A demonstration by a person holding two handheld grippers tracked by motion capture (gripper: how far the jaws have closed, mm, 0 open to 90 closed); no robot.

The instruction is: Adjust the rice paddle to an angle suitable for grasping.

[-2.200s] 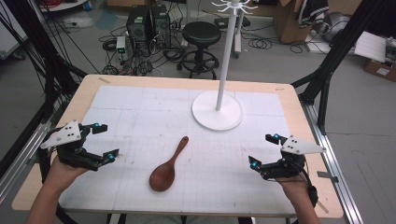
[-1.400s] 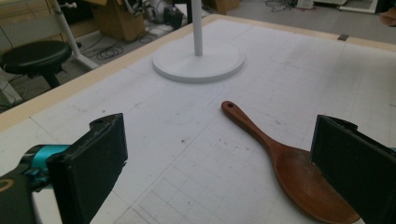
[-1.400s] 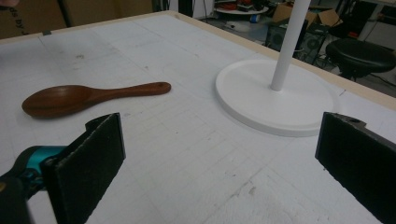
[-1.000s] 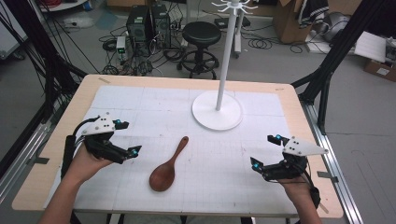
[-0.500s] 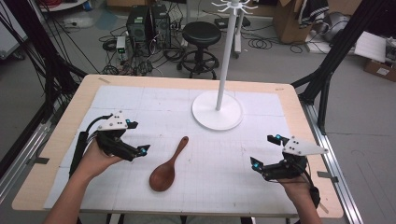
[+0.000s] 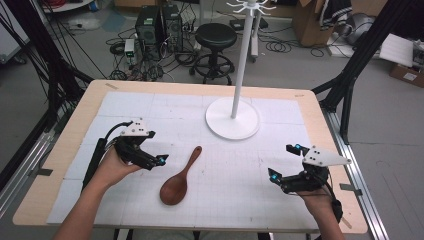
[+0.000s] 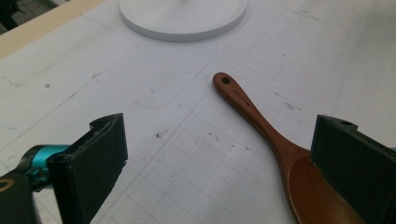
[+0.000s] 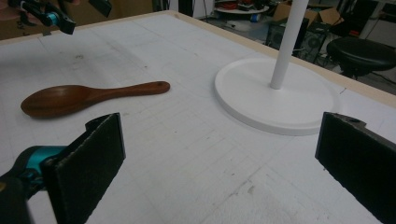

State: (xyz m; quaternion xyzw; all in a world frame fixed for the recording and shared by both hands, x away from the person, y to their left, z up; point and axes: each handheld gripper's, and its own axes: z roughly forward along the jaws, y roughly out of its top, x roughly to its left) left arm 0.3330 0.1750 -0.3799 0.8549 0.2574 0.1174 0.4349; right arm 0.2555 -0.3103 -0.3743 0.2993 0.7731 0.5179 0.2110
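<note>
A dark brown wooden spoon (image 6: 179,177) lies flat on the white gridded mat, bowl toward me and handle pointing at the stand. My left gripper (image 6: 156,147) hovers open just left of the spoon's handle, holding nothing. In the left gripper view the spoon (image 7: 261,126) runs diagonally, its bowl partly behind the right jaw, and the gripper (image 7: 219,154) has its jaws wide apart. My right gripper (image 6: 282,161) rests open at the mat's right side, well away from the spoon. The right gripper view has the spoon (image 8: 88,97) at the left.
A white stand with a round base (image 6: 232,117) and a thin pole (image 6: 242,55) rises at the back centre of the mat. The wooden table edge (image 6: 65,150) frames the mat. A stool (image 6: 216,37), computers and cables are on the floor beyond.
My left gripper has travelled right across the mat from the left edge to just beside the spoon. The right gripper and the spoon have stayed put.
</note>
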